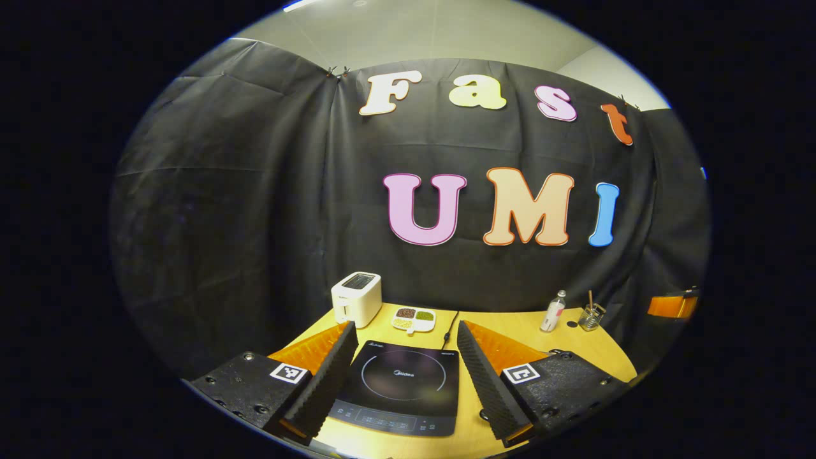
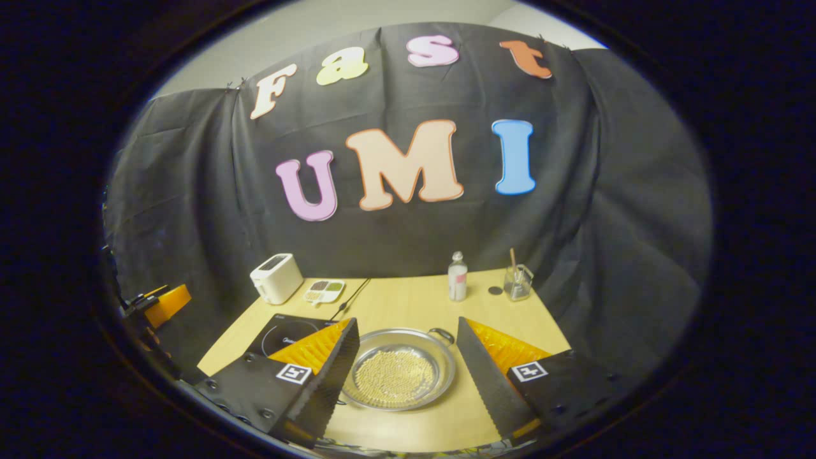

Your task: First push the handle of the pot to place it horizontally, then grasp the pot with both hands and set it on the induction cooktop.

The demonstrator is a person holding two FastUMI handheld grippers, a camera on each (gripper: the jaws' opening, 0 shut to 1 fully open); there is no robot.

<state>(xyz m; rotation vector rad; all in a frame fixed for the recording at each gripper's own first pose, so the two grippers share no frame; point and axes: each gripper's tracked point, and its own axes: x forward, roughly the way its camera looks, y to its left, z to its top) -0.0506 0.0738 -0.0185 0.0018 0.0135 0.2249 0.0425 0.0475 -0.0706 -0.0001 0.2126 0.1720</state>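
Round metal pot (image 2: 398, 368) sitting just right of glossy black cooktop (image 1: 400, 387) on wooden table (image 2: 408, 305); left gripper (image 1: 404, 376), right gripper (image 2: 405, 373) both gaping, gripping nothing

This place is a recording booth arranged like a small kitchen, not a real home. A black cloth (image 2: 191, 191) hangs behind as the wall, and above it a plain pale ceiling (image 1: 414, 32) is visible. In front stands a wooden table (image 2: 408, 306) with kitchen things on it: a white toaster (image 1: 356, 298), an induction cooktop (image 1: 400, 387) with its cable, a divided dish (image 1: 414, 318) of beans, a metal pot (image 2: 396, 368) with yellow grains inside, a small bottle (image 2: 457, 276) and a glass jar (image 2: 517, 282) holding a stick.
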